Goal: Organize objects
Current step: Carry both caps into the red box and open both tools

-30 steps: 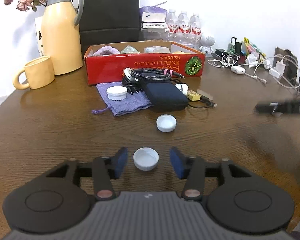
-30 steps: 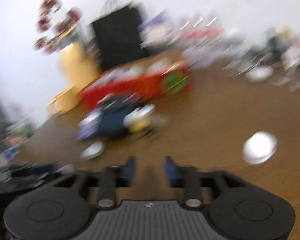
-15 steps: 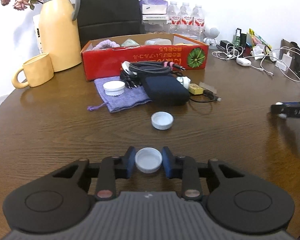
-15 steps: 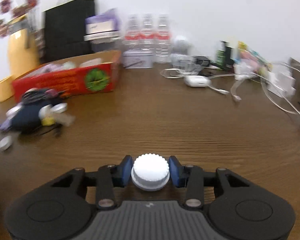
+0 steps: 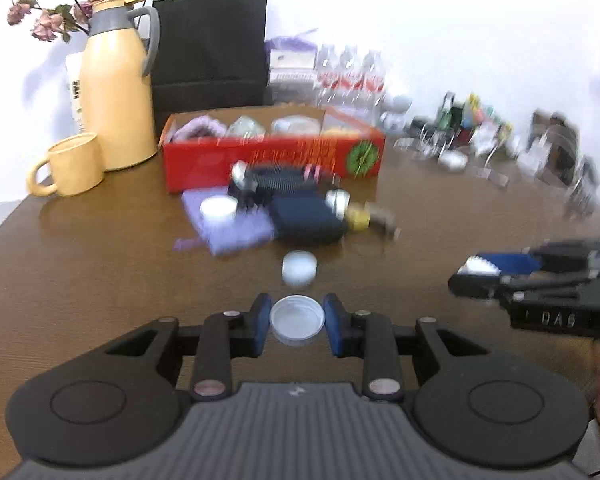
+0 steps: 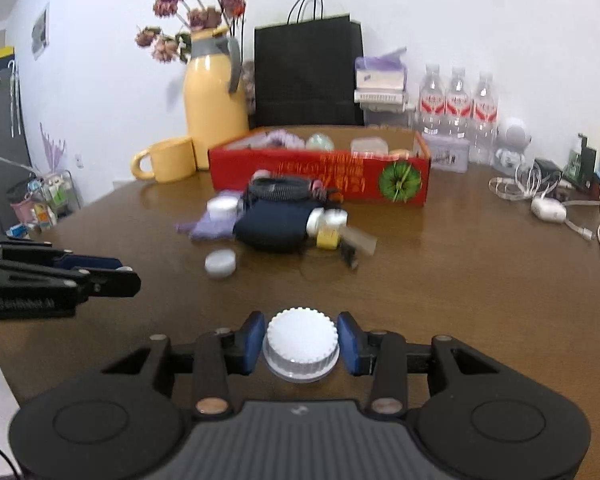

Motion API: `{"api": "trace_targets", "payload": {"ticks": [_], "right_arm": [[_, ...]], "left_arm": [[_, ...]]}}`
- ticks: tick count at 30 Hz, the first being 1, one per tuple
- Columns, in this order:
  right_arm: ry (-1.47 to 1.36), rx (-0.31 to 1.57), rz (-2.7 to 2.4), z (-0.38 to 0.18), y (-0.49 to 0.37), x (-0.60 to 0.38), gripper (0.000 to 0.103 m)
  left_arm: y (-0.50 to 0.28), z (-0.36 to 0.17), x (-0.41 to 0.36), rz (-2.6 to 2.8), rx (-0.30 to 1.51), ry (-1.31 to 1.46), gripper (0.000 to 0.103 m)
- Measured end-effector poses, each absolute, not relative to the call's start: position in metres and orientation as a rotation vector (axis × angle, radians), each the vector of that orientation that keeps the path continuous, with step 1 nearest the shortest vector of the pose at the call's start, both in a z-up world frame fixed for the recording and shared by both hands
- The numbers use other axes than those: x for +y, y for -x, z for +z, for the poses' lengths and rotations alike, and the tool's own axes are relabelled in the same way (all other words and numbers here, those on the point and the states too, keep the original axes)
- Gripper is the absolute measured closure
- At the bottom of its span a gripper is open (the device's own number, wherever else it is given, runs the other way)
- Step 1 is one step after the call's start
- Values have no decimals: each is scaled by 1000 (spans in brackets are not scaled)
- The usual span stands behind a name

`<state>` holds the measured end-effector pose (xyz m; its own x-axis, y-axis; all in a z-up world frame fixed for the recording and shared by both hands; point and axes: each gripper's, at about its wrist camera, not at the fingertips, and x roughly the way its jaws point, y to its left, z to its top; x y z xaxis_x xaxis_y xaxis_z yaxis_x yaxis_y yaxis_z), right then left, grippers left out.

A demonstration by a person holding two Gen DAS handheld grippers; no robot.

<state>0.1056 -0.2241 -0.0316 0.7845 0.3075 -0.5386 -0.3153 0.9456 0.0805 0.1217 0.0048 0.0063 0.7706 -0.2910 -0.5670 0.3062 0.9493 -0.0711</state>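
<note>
My left gripper (image 5: 297, 323) is shut on a white open cap (image 5: 297, 325), held above the brown table (image 5: 100, 272). My right gripper (image 6: 300, 342) is shut on a white ribbed lid (image 6: 300, 340), also lifted. The right gripper shows at the right of the left wrist view (image 5: 500, 272); the left one shows at the left of the right wrist view (image 6: 80, 272). Another white cap (image 5: 299, 267) lies on the table ahead. A small white jar (image 5: 218, 209) sits on a purple pouch (image 5: 236, 228). A red cardboard box (image 5: 272, 156) holds several items.
A dark blue case (image 5: 306, 218), coiled cables (image 5: 276, 180) and a yellow plug (image 5: 358, 216) lie before the box. A yellow jug (image 5: 114, 96), mug (image 5: 74, 164), black bag (image 5: 212, 56), water bottles (image 6: 458, 108) and chargers (image 6: 548, 208) stand behind.
Both grippers closed on their white caps and lifted them off the table. The right gripper swung left, toward the left one.
</note>
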Motion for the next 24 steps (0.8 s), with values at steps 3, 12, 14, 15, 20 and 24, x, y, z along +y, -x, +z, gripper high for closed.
{"api": "trace_targets", "payload": {"ticks": [3,12,14,15,20,24], "right_arm": [[-31,546,394,-2,-136,-232,64],[-34,553,427,76,-372,-196,64],[-40,606,376,67,-436,-185,64],[-59,642,366,58,-463,-182,64],[-140,744,282,6,-548,-172,63],[-115,725,233,-10,-563,-172,41]], "left_arm": [[-170,50,13,-393,571,2,73],[-422,74,-4,-228,714,-119,73],[-464,54,-2,-179,781,-120,73],[-485,41,1,-153,809,-132,73],[-526,9,13,-107,865,-105,60],[-518,18,20,-127,809,-77,42]]}}
